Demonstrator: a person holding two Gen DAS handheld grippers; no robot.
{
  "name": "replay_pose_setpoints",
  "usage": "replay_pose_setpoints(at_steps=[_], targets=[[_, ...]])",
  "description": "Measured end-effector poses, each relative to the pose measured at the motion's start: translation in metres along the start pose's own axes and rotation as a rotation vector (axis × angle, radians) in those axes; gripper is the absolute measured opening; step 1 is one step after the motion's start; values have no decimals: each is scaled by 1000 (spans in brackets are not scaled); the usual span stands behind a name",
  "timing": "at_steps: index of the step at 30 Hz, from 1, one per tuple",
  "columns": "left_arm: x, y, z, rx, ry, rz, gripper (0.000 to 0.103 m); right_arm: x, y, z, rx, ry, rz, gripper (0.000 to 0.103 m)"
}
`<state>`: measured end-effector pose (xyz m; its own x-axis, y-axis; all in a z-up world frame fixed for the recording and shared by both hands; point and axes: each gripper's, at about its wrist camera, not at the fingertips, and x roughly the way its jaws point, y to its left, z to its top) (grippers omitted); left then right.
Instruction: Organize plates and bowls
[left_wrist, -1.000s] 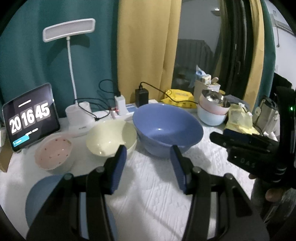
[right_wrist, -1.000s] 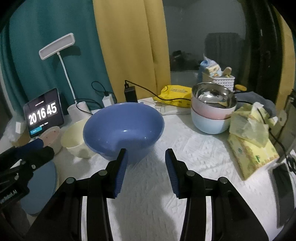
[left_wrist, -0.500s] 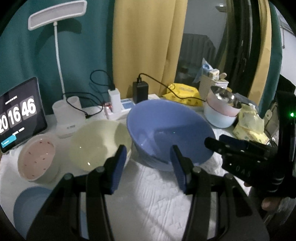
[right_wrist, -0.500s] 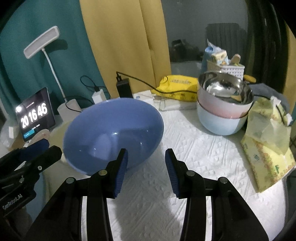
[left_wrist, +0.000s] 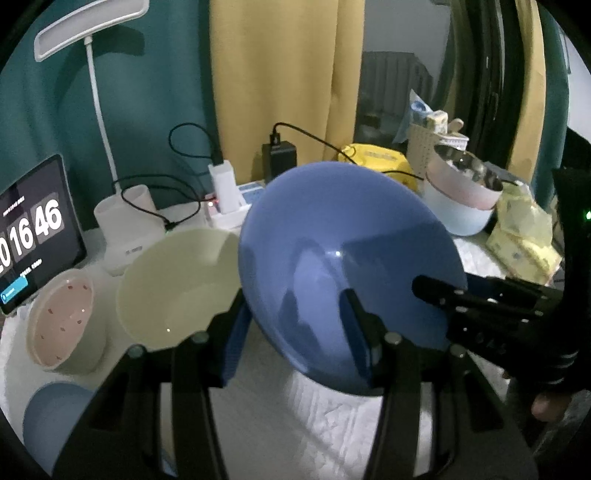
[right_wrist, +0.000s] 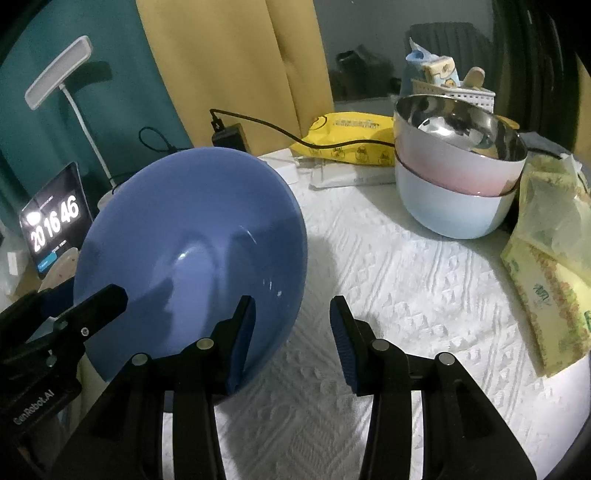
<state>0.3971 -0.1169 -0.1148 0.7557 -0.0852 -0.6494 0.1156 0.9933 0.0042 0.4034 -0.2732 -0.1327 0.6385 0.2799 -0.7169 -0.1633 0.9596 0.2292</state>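
At the far left a tablet clock (left_wrist: 27, 236) leans by the teal curtain, with a lamp (left_wrist: 122, 218) just to its right. Near them on the white cloth (right_wrist: 406, 295) sit a pink bowl (left_wrist: 61, 321) and, nearer still, a pale blue plate (left_wrist: 55, 417). Right of the pink bowl is a cream bowl (left_wrist: 177, 284), touching the big blue bowl (left_wrist: 343, 258) beside it.

The blue bowl stands in the middle of the table, tipped up so its opening faces the cameras. The left gripper (left_wrist: 295, 336) is spread wide with the bowl's near left rim between its fingers: one finger (left_wrist: 232, 343) outside, the other inside the bowl. It is not clamped. The right gripper (right_wrist: 291, 336) is likewise spread wide over the bowl's near right rim, its left finger (right_wrist: 242, 339) inside the bowl and the other over the cloth, holding nothing.

Behind the bowl lie a charger (left_wrist: 279, 158) and a yellow packet (right_wrist: 351, 138). To the far right is a stack of bowls (right_wrist: 458, 173): steel in pink in pale blue. A tissue pack (right_wrist: 550, 266) lies at the right edge.
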Motion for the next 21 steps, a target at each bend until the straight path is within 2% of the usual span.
replay_pose_setpoints(at_steps=[2,4,6,7,8,10,21], targets=[[1,-1,-1,5,3,5,49,1,-1,0,8,-1,0,44],[1,-1,-2,9,0,-4,42,1,-1,-1,8,-3,1,41],[1,-2,-2,19,1,-15,39,0,-1,0,5,-5,6,33],[1,-3,-2,23,1,-16,37,0,0,-1,3,-5,9,23],[0,-2,-2,22,1,-12,35,0,1,-1,-3,-5,9,17],[1,0,-3,11,7,-14,28,-2,2,-1,-4,-14,-1,17],[-19,1,-5,0,-5,-30,27,-27,8,0,-1,-49,-10,15]])
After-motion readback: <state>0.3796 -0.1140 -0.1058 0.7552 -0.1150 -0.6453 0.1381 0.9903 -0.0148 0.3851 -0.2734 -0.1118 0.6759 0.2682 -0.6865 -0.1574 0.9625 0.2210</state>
